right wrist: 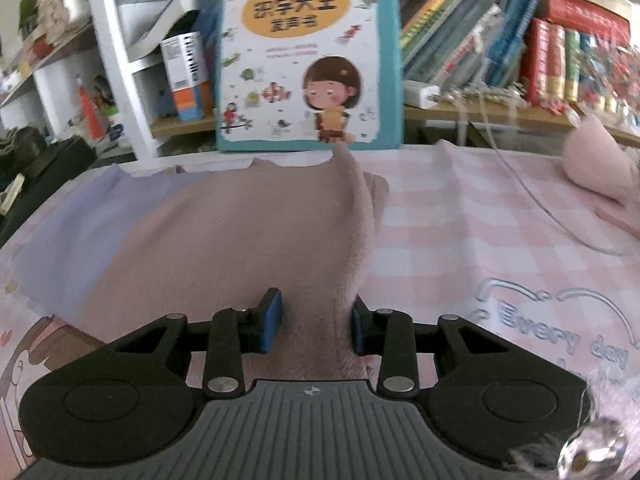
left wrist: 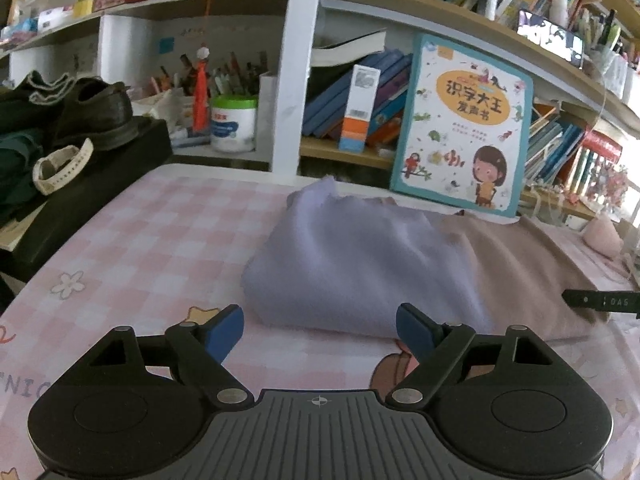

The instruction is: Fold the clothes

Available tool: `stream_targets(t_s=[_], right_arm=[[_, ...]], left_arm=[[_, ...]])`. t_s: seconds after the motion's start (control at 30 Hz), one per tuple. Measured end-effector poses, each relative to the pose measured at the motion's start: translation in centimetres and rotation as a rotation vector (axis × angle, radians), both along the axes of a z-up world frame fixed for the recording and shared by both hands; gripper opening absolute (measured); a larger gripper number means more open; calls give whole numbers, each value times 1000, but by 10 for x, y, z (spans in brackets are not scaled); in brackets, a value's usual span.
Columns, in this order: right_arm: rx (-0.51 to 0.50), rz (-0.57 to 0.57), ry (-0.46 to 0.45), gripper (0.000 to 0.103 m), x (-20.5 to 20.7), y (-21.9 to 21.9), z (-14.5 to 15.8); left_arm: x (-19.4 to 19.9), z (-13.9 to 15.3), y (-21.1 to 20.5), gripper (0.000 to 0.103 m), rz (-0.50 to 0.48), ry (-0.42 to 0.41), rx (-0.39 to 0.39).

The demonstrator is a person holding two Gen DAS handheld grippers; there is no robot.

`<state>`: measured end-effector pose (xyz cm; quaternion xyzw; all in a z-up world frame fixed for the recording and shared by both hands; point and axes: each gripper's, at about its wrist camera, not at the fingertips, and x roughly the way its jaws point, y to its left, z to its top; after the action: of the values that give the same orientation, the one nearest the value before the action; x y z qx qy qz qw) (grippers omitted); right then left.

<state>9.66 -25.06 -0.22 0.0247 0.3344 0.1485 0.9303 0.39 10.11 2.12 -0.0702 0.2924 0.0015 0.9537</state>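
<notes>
A folded lavender cloth [left wrist: 340,264] lies on the pink checked table cover, overlapping a dusty-pink cloth [left wrist: 520,268] spread to its right. My left gripper [left wrist: 319,330] is open and empty, just in front of the lavender cloth's near edge. In the right wrist view the dusty-pink cloth [right wrist: 256,236] lies flat with a raised ridge running along its right side, and the lavender cloth [right wrist: 72,236] shows at its left. My right gripper [right wrist: 316,320] is partly open, its blue pads either side of that ridge's near end, not closed on it.
A children's book [left wrist: 460,128] leans on the bookshelf behind the cloths. A black box with dark shoes [left wrist: 92,112] stands at the left. A pink soft object [right wrist: 600,164] and a thin cable [right wrist: 540,208] lie at the right. The table cover [left wrist: 140,240] is pink checked.
</notes>
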Motion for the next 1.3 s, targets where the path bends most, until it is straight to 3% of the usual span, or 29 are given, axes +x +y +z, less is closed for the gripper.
stream_targets(t_s=[0.5,0.63,0.83,1.07,1.3], right_arm=[[-24,44,-33,35,6,35,1],[-31,35,-51,49,5,32,2],[-41,50,-118,61,-8,29,16],[-103,161,-222,68,-42,50,26],[-96,243,-216,72,-56,63,24]], left_arm=[[5,-10,26,86,71,45,-105],[4,-10,31,86,89,52,-114],[5,-10,35,86,118,58,-153],[11,-12,37,86,138,75,-208],[18,-16,41,86,165,87,-250]])
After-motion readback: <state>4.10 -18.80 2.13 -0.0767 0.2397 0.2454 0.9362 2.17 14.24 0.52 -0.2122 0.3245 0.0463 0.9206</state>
